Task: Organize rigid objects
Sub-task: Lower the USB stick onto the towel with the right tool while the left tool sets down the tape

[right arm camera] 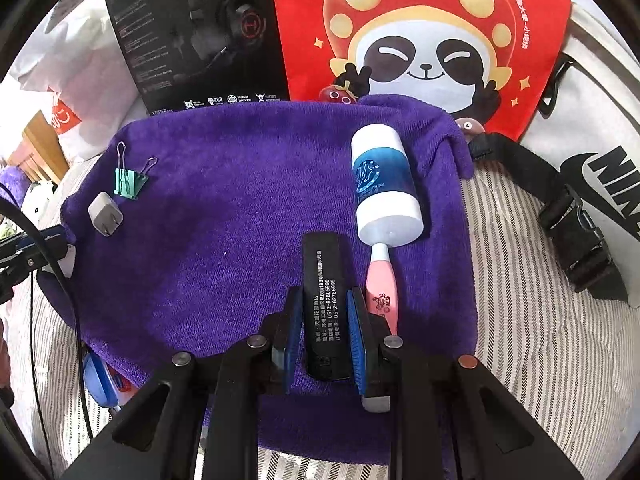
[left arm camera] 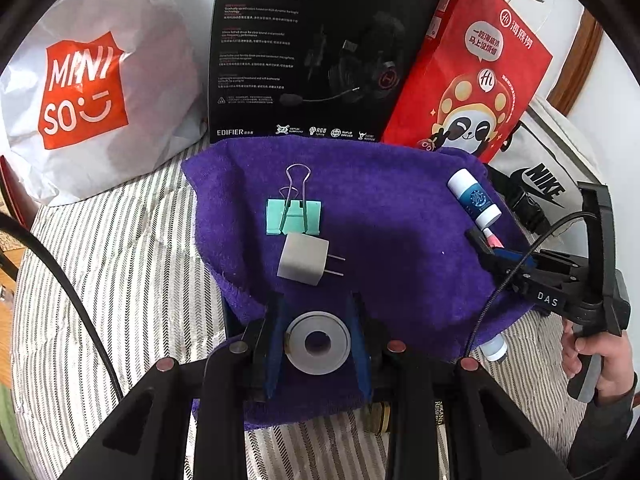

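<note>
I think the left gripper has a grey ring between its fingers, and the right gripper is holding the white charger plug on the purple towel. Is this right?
Not quite. The right gripper holds a black flat box with white print, as the right wrist view shows. The white charger plug lies free on the purple towel beside the green binder clip. The grey ring does sit between the left gripper fingers.

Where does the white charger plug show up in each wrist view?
Left wrist: white charger plug at centre, just beyond the left fingers.
Right wrist: white charger plug far left, near the towel's edge.
Shared landmark: the green binder clip lies right beside it on the purple towel.
</note>
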`<state>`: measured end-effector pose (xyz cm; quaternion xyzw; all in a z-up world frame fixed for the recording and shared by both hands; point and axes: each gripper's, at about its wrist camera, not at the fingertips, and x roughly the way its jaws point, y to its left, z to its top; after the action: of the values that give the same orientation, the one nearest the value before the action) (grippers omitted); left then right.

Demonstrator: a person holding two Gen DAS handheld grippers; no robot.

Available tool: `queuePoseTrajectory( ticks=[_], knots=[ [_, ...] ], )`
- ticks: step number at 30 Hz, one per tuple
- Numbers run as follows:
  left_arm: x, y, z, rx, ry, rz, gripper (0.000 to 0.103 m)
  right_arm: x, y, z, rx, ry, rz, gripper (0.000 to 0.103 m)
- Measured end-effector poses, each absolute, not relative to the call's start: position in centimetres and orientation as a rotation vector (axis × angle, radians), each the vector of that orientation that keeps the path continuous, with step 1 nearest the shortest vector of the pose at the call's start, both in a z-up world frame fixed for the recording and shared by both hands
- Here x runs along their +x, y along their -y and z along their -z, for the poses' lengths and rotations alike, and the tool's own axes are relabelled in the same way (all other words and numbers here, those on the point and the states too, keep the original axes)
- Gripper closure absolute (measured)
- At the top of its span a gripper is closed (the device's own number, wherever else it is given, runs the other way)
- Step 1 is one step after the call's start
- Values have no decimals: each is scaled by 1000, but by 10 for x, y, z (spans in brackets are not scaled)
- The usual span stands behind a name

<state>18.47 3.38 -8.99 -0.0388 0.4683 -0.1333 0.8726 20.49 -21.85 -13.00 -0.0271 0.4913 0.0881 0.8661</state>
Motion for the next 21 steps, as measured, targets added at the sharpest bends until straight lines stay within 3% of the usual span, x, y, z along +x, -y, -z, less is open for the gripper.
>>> queuePoseTrajectory(
  ticks=[21],
  knots=[
    [194,-23,99,-51,-1003,279,74,206,216,132,-87,-1026,-200,77]
  ],
)
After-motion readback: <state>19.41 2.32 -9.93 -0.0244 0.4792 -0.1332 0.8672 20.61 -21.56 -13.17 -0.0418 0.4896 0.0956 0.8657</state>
